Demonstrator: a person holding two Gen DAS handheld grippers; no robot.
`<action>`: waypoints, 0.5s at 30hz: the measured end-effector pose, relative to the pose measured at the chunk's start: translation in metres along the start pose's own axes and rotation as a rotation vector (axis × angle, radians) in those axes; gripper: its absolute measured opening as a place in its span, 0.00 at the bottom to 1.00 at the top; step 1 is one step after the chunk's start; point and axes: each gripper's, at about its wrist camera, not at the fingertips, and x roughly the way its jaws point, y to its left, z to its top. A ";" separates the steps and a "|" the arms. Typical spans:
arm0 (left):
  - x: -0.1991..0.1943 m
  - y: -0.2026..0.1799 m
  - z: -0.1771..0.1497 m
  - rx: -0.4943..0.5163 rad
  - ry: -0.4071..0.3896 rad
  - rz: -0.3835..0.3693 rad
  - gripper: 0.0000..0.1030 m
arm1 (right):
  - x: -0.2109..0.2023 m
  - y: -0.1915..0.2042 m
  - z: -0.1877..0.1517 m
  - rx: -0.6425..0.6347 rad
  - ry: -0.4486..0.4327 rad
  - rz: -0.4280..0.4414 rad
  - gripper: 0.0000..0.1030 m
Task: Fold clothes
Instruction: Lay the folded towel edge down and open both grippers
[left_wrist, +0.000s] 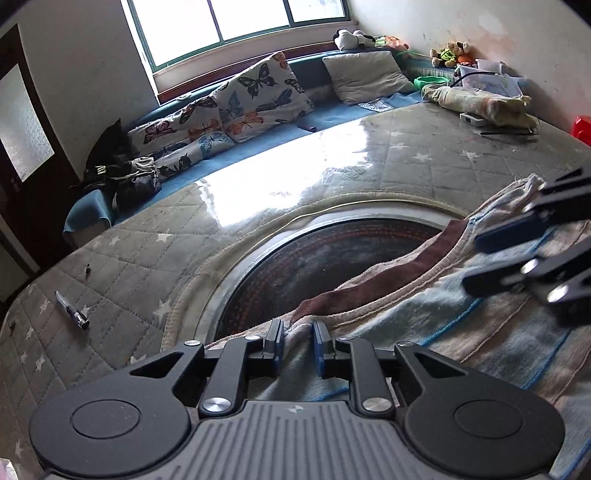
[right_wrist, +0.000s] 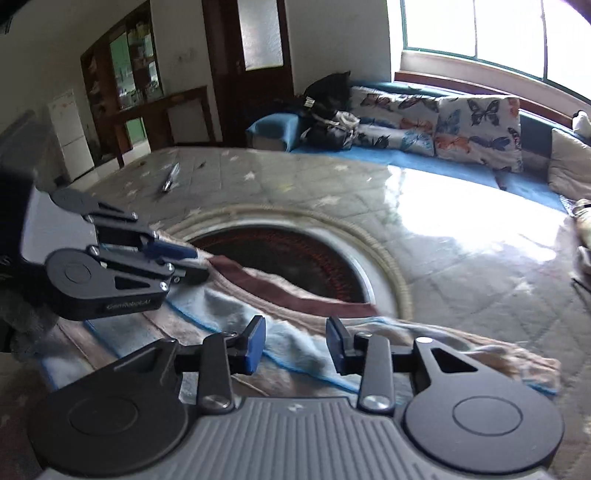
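A striped garment (left_wrist: 461, 325) in pale blue, beige and white with a maroon neckband (left_wrist: 373, 284) lies on the quilted star-print table cover, partly over a dark round inset (left_wrist: 325, 266). My left gripper (left_wrist: 298, 345) is at the garment's left edge, its jaws close together with a fold of cloth between the blue pads. In the right wrist view it (right_wrist: 192, 262) shows at the left, by the neckband (right_wrist: 280, 291). My right gripper (right_wrist: 295, 345) is open over the garment (right_wrist: 303, 350), pads apart. It also shows at the right of the left wrist view (left_wrist: 480, 258).
A pen (left_wrist: 72, 310) lies on the cover at the left. Butterfly-print cushions (left_wrist: 240, 99) and a plain pillow (left_wrist: 365, 75) line the blue bench under the window. A rolled blanket (left_wrist: 480, 101) and boxes sit at the far right. Dark bags (right_wrist: 328, 114) lie by the door.
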 end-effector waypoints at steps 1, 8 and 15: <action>0.000 0.000 0.000 -0.002 0.000 0.000 0.20 | 0.004 0.000 0.000 0.007 0.004 -0.008 0.35; -0.014 0.002 0.003 -0.057 -0.060 0.002 0.24 | 0.028 -0.001 0.003 0.069 0.025 -0.056 0.33; -0.037 -0.020 0.007 -0.060 -0.128 -0.073 0.24 | 0.005 -0.014 -0.004 0.084 -0.004 -0.064 0.33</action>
